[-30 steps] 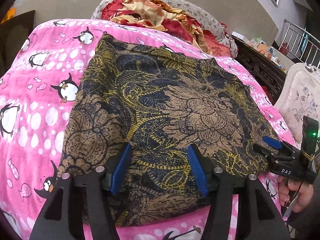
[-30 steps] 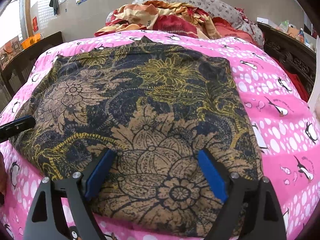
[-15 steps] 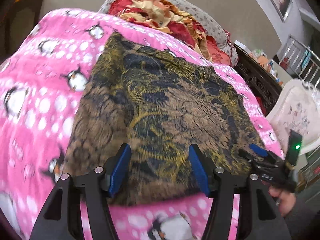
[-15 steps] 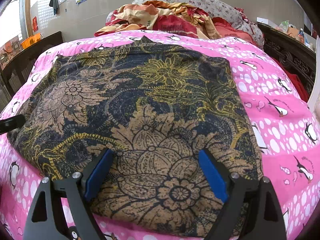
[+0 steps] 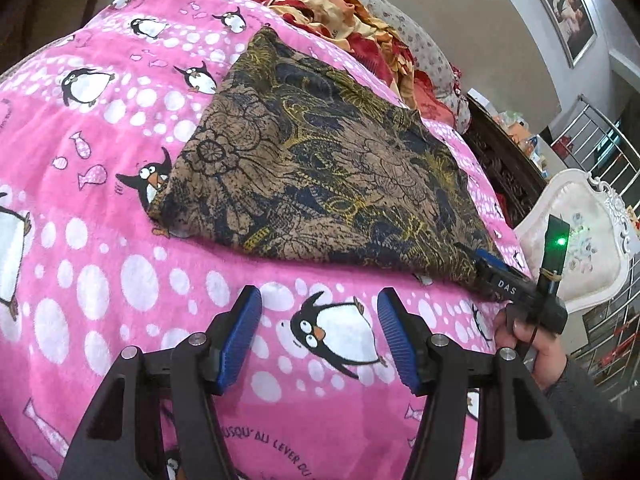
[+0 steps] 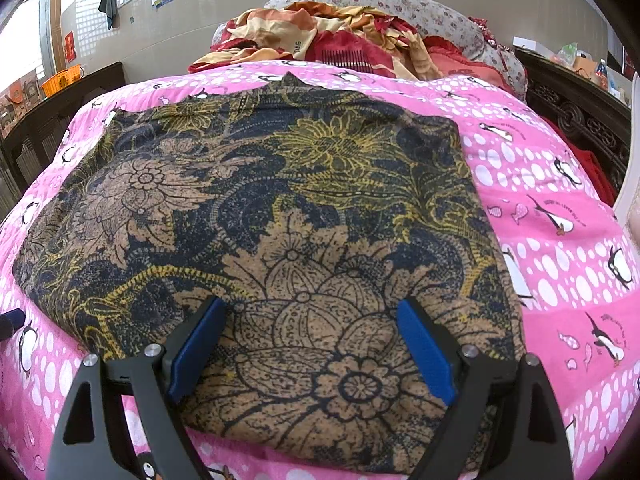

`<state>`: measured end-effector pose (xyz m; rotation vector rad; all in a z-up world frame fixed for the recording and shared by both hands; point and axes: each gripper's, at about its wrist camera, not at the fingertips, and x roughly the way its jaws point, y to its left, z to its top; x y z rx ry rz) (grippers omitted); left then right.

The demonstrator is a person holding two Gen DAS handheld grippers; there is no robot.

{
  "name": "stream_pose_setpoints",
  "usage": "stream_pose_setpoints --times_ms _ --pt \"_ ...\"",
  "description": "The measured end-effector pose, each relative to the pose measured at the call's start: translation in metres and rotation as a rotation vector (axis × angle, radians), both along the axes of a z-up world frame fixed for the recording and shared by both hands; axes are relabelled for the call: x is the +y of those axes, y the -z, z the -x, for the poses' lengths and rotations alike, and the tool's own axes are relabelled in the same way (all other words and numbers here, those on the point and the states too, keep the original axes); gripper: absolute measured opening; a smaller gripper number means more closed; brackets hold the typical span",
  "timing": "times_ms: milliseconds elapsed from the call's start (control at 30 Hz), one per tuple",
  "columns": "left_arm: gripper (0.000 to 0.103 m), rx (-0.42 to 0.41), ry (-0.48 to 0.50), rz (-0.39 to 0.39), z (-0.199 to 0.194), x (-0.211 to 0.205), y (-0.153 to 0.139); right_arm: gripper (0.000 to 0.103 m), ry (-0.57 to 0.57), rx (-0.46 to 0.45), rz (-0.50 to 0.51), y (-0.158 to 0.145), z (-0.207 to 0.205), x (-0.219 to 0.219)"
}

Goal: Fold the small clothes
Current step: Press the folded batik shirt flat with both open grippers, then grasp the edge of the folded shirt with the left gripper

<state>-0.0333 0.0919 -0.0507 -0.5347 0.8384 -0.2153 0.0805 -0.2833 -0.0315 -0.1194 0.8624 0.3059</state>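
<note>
Left tongs (image 5: 318,340) have slid off the cloth (image 5: 320,168), spread over blanket (image 5: 100,272); cloth lies ahead; right tongs (image 6: 312,350), spread, empty, hover over its near edge

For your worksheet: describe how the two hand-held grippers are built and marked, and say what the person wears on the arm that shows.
The left gripper and the right gripper each have black angular fingers with silver bolt heads and ribbed blue pads. In the left wrist view, the right gripper's black body reads "DAS" in white, beside a green light. The hand holding it has a dark grey sleeve.
</note>
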Motion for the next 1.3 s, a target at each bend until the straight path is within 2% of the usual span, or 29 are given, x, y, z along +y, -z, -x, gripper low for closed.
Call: stream_pose_setpoints --times_ms 800,867,1000,1100,1300 --pt "0.042 -0.016 -0.005 0.003 0.001 0.002 0.001 0.09 0.0 0.0 0.001 0.0 0.0 0.0" --pt "0.042 -0.011 -0.013 0.038 0.002 0.007 0.001 0.09 0.0 0.0 0.001 0.0 0.0 0.0" --pt "0.042 -0.007 -0.079 0.2 0.008 0.029 0.004 0.09 0.0 -0.001 0.0 0.001 0.0 0.0" --pt "0.042 0.018 -0.126 0.261 0.002 0.039 0.007 0.09 0.0 0.0 0.0 0.001 0.0 0.0" --pt "0.042 0.057 -0.195 0.257 -0.033 0.045 0.005 0.091 0.0 0.0 0.001 0.001 0.0 0.0"
